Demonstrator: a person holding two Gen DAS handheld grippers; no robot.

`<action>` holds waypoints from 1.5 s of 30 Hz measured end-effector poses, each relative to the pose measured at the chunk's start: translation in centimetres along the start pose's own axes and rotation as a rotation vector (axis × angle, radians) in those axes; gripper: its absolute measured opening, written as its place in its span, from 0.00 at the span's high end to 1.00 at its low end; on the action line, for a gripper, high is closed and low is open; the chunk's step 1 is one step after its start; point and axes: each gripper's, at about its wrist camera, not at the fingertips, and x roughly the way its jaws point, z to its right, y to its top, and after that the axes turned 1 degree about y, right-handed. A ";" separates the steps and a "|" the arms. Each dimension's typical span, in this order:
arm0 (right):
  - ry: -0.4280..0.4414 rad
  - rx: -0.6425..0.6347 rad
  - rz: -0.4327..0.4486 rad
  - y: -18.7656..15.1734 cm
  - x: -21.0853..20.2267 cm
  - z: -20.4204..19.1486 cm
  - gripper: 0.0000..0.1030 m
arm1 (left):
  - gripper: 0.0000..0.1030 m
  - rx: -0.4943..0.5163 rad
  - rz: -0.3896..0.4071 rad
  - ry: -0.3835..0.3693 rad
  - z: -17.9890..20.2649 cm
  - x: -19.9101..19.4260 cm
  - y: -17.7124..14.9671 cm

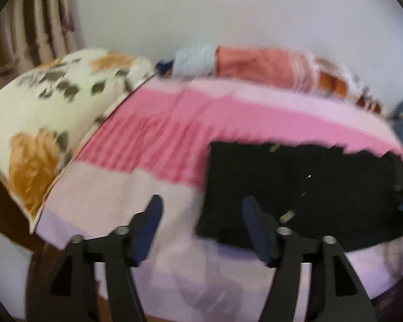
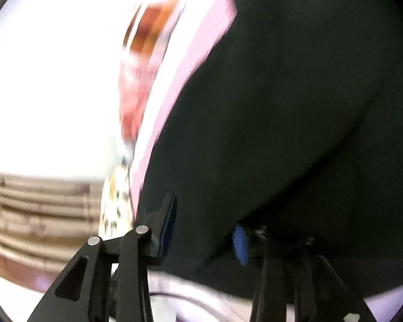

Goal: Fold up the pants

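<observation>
The left gripper (image 1: 201,209) hangs over the near edge of the bed with its two fingers spread wide and nothing between them. Its blue pads (image 1: 255,230) face each other across a gap; the right-hand one overlaps the near left corner of the pants (image 1: 295,187), though blur hides whether it touches the cloth.

The right gripper (image 2: 204,230) is also spread apart. Black cloth of the pants (image 2: 282,107) fills the space between its fingers and most of that view, very close to the lens; whether the pads press on it cannot be told.

The pants are black and lie flat on the right half of the bed, near its front edge, in a roughly square shape with a ragged far edge. Under them is a bedsheet (image 1: 161,134) striped pink and pale lilac. A flowered pillow (image 1: 53,107) in cream, orange and grey-green leans at the left end of the bed. Along the wall at the back lies a rolled blanket (image 1: 255,64), light blue at one end and salmon pink along the rest. A striped curtain (image 1: 40,13) hangs in the upper left corner. No containers appear in either view.
</observation>
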 end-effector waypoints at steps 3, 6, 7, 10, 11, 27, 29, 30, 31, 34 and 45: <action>0.091 0.094 0.111 3.4 -2.4 2.6 0.60 | 0.22 0.003 0.021 -0.106 3.0 -0.3 1.4; 0.158 0.146 0.217 5.8 -4.5 4.2 0.60 | 0.21 0.053 -0.013 -0.198 7.1 0.8 1.6; 0.145 0.136 0.260 6.5 -5.3 4.3 0.60 | 0.21 0.073 -0.027 -0.223 8.3 1.1 1.5; 0.112 0.111 0.353 8.7 -7.4 4.8 0.60 | 0.21 0.128 -0.048 -0.265 11.6 1.7 1.3; 0.116 0.119 0.366 9.3 -8.0 5.4 0.60 | 0.21 0.147 -0.058 -0.276 12.6 1.9 1.1; -0.080 0.029 0.405 7.7 -16.3 3.8 0.93 | 0.21 0.254 -0.130 -0.321 17.2 2.8 0.3; -0.143 0.016 0.404 6.6 -17.6 4.0 0.95 | 0.21 0.247 -0.112 -0.333 16.8 2.7 0.3; -0.173 0.027 0.403 6.1 -18.1 4.5 0.96 | 0.21 0.240 -0.100 -0.342 16.6 2.6 0.3; -0.193 0.041 0.397 5.7 -18.6 5.5 0.96 | 0.21 0.231 -0.088 -0.350 16.3 2.4 0.2; -0.185 0.084 0.385 4.7 -19.7 8.1 0.95 | 0.21 0.208 -0.086 -0.364 16.0 2.4 0.1; 0.056 0.205 0.440 6.6 -20.8 10.4 0.33 | 0.21 0.168 -0.115 -0.403 16.8 2.2 -0.3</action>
